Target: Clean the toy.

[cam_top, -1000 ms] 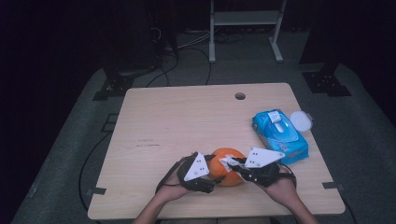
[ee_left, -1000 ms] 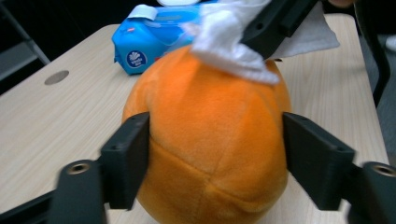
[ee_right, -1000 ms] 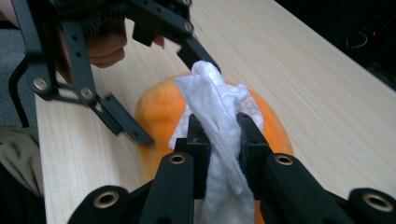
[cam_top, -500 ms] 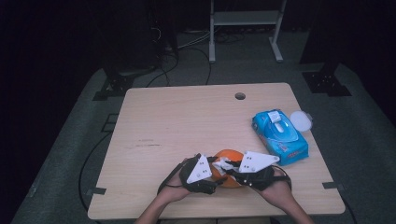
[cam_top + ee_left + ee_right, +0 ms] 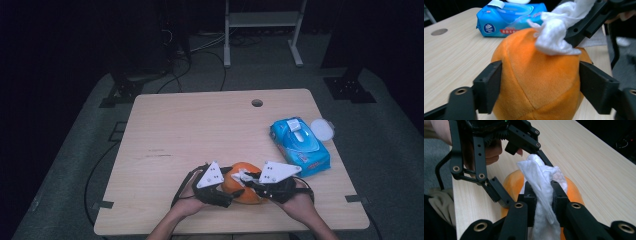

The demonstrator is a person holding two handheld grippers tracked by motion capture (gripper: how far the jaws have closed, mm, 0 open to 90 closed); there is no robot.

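Gripping orange plush ball point(image 5: 536, 85) between left tongs point(image 5: 540, 82), just reopening slightly; right tongs point(image 5: 543, 202) clenched on white wipe point(image 5: 541, 185) atop it.

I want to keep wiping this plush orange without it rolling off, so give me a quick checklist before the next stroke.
1. Right gripper shut on the white wipe: ok.
2. Wipe touching the orange plush ball: ok.
3. Left gripper bracing the ball: jaws on both sides, just reopened; firm contact cannot tell.
4. Ball resting on the table: ok.
5. Wipes pack clear of the hands: ok.
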